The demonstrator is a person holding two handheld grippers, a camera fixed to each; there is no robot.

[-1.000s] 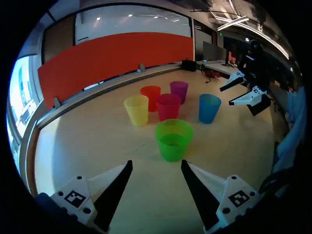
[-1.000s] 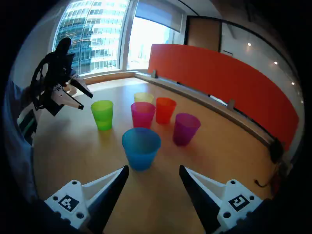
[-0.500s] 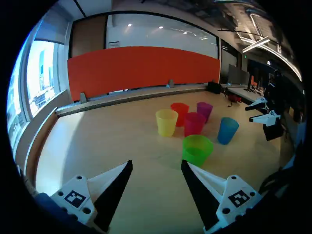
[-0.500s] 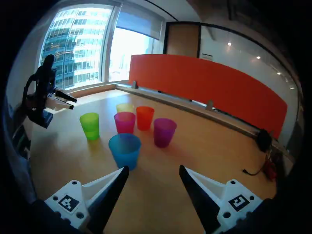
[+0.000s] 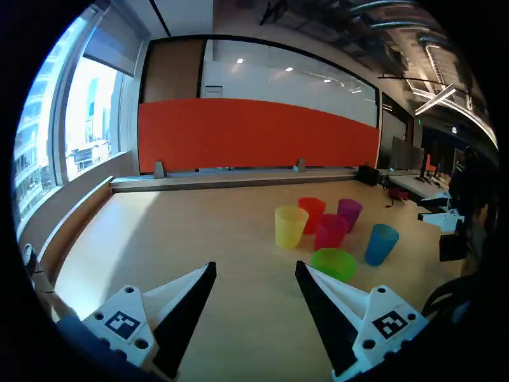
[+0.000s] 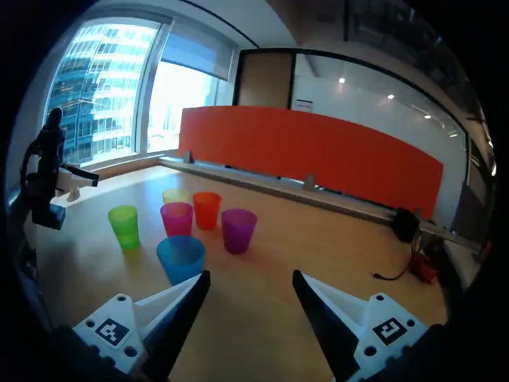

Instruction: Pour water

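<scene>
Looking along my left tongs (image 5: pixel 254 264), I see the two fingers spread wide with nothing between them, held over the pale wooden table (image 5: pixel 191 235). Just past the tip of the right-hand finger stands the green cup (image 5: pixel 334 263), upright and the nearest of six cups grouped on the table. Behind it is the pink cup (image 5: pixel 329 231), with the yellow cup (image 5: pixel 290 226) on its left and the blue cup (image 5: pixel 382 244) on its right. The orange cup (image 5: pixel 312 213) and the purple cup (image 5: pixel 349 213) stand farthest, side by side. All six are upright and close together, and neither pair of tongs touches any of them. I cannot tell whether any cup holds water.

In the right gripper view my right tongs (image 6: pixel 251 274) are likewise spread and empty. There the blue cup sits just beyond the left-hand finger's tip, the green cup off to the left and the purple cup to the right. At the left edge of that view my left tongs show small, well apart from the cups. Farthest off, a long orange panel (image 5: pixel 254 134) stands along the table's far edge, with tall windows (image 6: pixel 121 102) beside it.
</scene>
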